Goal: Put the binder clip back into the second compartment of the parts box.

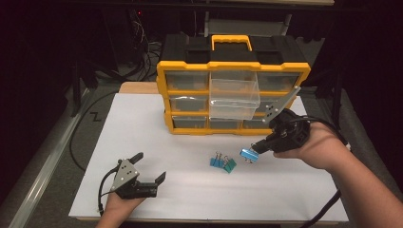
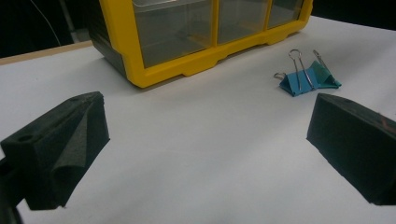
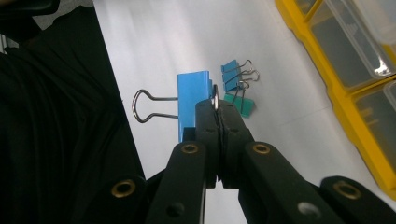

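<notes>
A blue binder clip hangs above the white table, pinched by one of its wire handles in my right gripper. In the right gripper view the jaws are shut on that wire handle, with the blue binder clip just beyond my right gripper's tips. Two more clips, one blue and one green, lie together on the table. My left gripper rests at the front left, jaws wide apart with nothing between them. The left gripper view shows the clip pair ahead and to the right.
A yellow and black drawer organiser stands at the back of the white mat; its top middle clear drawer is pulled out. The organiser's lower drawers show in the left gripper view. Dark floor and cables lie left of the table.
</notes>
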Tool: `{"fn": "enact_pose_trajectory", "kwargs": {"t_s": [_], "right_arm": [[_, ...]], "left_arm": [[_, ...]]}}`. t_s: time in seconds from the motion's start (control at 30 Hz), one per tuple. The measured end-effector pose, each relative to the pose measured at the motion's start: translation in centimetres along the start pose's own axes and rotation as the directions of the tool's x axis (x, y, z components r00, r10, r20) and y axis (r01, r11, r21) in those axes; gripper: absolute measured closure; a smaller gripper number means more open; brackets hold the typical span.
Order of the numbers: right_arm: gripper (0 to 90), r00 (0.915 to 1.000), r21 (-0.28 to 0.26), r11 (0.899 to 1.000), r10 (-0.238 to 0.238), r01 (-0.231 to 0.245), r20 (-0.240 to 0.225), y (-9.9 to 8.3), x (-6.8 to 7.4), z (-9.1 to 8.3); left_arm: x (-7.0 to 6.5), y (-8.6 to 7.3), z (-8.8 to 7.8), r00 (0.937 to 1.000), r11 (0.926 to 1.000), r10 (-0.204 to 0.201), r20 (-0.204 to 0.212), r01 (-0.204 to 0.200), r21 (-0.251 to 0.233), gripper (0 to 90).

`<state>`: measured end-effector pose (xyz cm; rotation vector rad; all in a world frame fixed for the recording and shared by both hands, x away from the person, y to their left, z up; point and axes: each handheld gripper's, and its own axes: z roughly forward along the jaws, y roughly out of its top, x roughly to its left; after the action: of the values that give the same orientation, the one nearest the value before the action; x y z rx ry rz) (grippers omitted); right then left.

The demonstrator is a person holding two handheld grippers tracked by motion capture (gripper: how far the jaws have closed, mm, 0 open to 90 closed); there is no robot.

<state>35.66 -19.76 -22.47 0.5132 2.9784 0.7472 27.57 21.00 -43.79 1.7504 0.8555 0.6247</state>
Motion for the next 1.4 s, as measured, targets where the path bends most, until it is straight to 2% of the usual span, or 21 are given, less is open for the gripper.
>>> {"fn": "enact_pose_trajectory", "kwargs": {"t_s": [0.07,0.27,0.47,1.0,1.4], "right_arm": [[90.0,0.9999,0.011,1.0,-0.001,0.001,0.01,0.4,0.1,-0.6],[90.0,0.9996,0.0,1.0,-0.025,0.025,0.015,1.6,0.9,-2.0],[90.0,0.9994,-0.001,1.0,-0.026,0.026,0.023,2.4,1.1,-3.4],[90.0,0.9987,0.0,1.0,-0.02,0.02,0.047,4.7,0.5,-6.4],[90.0,0.9975,0.003,1.0,-0.02,0.02,0.067,7.4,0.4,-9.4]], "left_arm": [[0.1,0.0,0.0,1.0,1.0,-0.009,-0.002,0.009,0.002,0.2],[0.1,0.0,-0.2,0.9998,0.9998,-0.02,-0.003,0.02,-0.01,0.2],[-0.1,0.1,-0.1,1.0,1.0,0.003,-0.001,-0.003,-0.004,0.2],[-0.1,0.1,-0.2,0.9999,1.0,0.004,0.012,-0.004,-0.001,0.2],[0.0,0.1,-0.4,1.0,0.9999,-0.001,0.009,0.001,-0.016,0.2]]}}
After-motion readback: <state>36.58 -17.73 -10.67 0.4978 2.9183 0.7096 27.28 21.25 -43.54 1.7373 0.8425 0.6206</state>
